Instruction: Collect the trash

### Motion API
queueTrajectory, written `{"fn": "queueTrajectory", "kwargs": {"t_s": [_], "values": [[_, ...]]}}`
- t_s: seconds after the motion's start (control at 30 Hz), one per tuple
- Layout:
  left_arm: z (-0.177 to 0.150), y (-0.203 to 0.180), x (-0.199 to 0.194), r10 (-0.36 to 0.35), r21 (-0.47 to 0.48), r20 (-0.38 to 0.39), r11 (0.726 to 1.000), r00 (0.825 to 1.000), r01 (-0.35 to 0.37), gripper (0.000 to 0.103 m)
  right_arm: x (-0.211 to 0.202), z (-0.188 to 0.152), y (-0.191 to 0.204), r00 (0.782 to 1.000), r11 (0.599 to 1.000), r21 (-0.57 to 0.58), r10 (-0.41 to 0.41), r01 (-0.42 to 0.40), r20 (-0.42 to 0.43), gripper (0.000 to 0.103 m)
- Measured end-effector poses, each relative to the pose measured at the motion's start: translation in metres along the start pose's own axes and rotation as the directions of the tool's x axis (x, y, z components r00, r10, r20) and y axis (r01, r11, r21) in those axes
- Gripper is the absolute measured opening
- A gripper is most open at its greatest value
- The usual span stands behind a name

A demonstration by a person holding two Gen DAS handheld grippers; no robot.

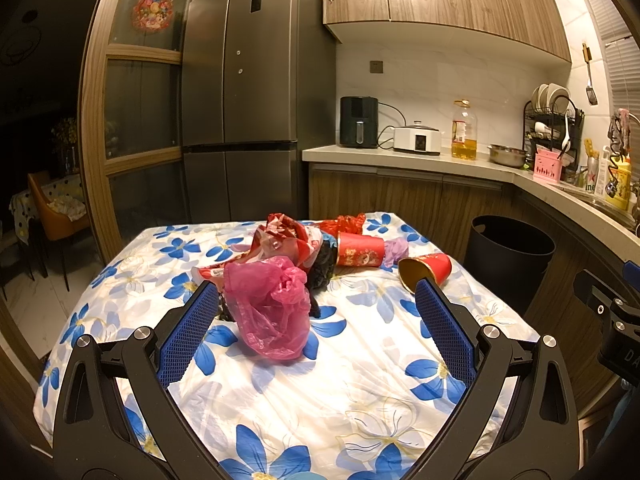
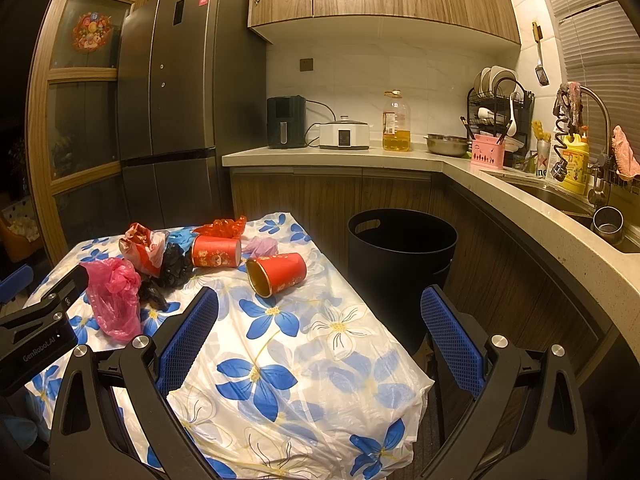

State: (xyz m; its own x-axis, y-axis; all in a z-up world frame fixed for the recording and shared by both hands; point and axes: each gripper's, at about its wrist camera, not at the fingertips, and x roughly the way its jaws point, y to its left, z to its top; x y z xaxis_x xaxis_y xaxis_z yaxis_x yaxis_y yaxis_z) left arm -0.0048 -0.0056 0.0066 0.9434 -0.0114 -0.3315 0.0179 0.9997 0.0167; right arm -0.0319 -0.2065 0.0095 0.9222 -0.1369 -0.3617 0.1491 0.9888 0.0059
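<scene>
Both claws are spread wide and empty: the left gripper (image 1: 316, 300) faces the pink bag (image 1: 272, 312) between its fingers, the right gripper (image 2: 320, 308) hovers at the table's (image 2: 304, 392) edge. The flimsy bag could slip a shallow pinch. Two red cups (image 2: 276, 272) lie toppled (bin (image 2: 400, 256) at two o'clock), plus several crumpled bags.

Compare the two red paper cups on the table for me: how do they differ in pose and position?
The near cup lies with its open mouth toward the cameras, gold inside showing; the far cup lies crosswise, its printed side showing. The near cup sits alone on the floral cloth, closer to the black bin; the far cup lies against the pile of plastic bags. Both are red, tipped over and ungrasped.
</scene>
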Motion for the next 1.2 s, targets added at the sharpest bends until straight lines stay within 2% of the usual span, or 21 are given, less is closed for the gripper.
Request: {"fn": "queueTrajectory", "kwargs": {"t_s": [0.33,0.7,0.9,1.07,1.2], "values": [[0.000,-0.004,-0.001,-0.005,-0.003,0.000,1.000,1.000,0.005,0.097,-0.004,0.000,-0.002,1.000,1.000,0.000,-0.005,0.005,0.004,0.098],[-0.005,0.002,0.011,-0.009,-0.019,0.010,1.000,1.000,0.009,0.097,0.022,-0.004,-0.002,1.000,1.000,0.013,0.000,0.001,-0.021,0.098],[-0.020,0.024,0.023,0.004,-0.056,0.053,0.998,0.999,-0.001,0.097,0.039,-0.012,-0.002,0.999,0.999,0.024,0.034,-0.033,-0.017,0.098],[-0.031,0.042,0.039,0.028,-0.091,0.044,0.996,0.999,-0.024,0.096,0.063,-0.020,0.004,0.996,0.997,0.030,0.073,-0.071,-0.049,0.098],[-0.032,0.040,0.064,0.037,-0.066,0.038,0.997,0.999,-0.035,0.092,0.077,-0.023,0.008,0.993,0.995,0.027,0.095,-0.094,-0.067,0.098]]}}
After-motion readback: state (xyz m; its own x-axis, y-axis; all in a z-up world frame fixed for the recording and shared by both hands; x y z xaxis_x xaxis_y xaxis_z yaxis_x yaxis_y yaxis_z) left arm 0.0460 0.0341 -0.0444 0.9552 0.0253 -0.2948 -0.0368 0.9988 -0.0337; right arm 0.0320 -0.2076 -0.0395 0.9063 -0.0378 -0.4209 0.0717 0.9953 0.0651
